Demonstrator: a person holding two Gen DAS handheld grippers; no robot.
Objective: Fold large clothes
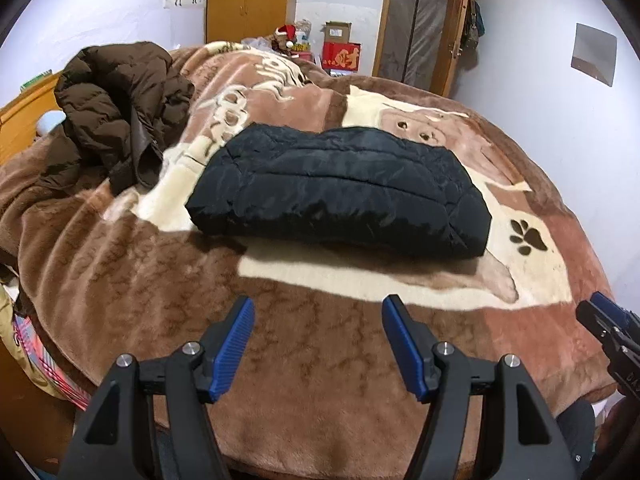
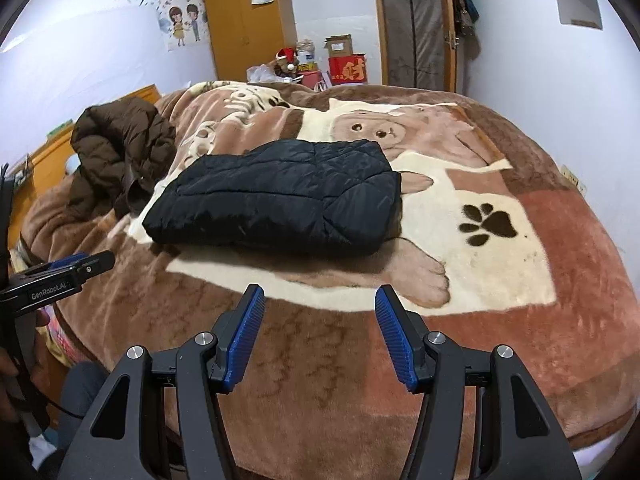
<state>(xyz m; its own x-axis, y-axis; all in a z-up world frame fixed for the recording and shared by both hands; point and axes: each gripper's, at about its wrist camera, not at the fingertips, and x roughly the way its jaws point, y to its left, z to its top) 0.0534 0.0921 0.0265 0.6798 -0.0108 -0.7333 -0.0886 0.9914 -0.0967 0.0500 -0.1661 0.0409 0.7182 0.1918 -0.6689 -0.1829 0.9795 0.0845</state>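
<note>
Nearest the camera, the left claw [image 1: 318, 312] hung over the near edge of the bed, its blue ribbed pads [image 1: 236, 350] spread apart with only the blanket [image 1: 280, 360] showing between them. The right claw [image 2: 320, 300] stood the same way on its own side, jaws parted and holding nothing, both claws well short of the black jacket [image 2: 276, 204]. From the right wrist view the left claw also showed side-on at the picture's left edge, short of the black jacket's near-left corner.

The blanket, brown plush with a cream panel and a cartoon animal, covered the whole bed. The black jacket, quilted and shiny, lay folded into a thick flat rectangle in the middle of the bed, its long edge facing the claws, resting on the cream panel. To the right of the black jacket a dark paw print [image 2: 488, 224] marked the blanket.

Left of the black jacket and a little farther back, a brown puffer coat [image 1: 120, 112] sat in a loose, crumpled heap, unfolded, just beside the jacket's far-left corner.

Beyond the black jacket, past the bed's far edge, stood a red box [image 2: 347, 70] among cartons, a wooden wardrobe [image 2: 248, 20] and a doorway [image 2: 416, 24] against the pale wall
</note>
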